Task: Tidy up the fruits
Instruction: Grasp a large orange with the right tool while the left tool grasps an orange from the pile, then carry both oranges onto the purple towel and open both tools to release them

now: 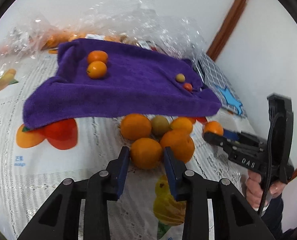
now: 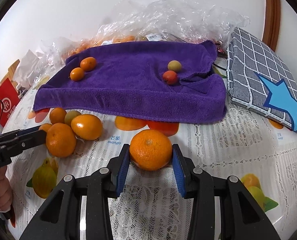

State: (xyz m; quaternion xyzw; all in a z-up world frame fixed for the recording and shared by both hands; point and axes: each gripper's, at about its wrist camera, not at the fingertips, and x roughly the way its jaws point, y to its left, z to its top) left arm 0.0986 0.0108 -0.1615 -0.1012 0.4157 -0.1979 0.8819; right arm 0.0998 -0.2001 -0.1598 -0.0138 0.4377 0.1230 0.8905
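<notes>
The right tool [image 2: 150, 158] clamps a large orange [image 2: 150, 150] between both pads, resting on the counter's lace cloth [image 2: 238, 150]. The left tool [image 1: 146, 158] stands open astride another orange [image 1: 146, 153] at the fruit pile's [image 1: 164, 132] front. Behind, a purple towel [image 2: 128, 88] carries four small fruits.
</notes>
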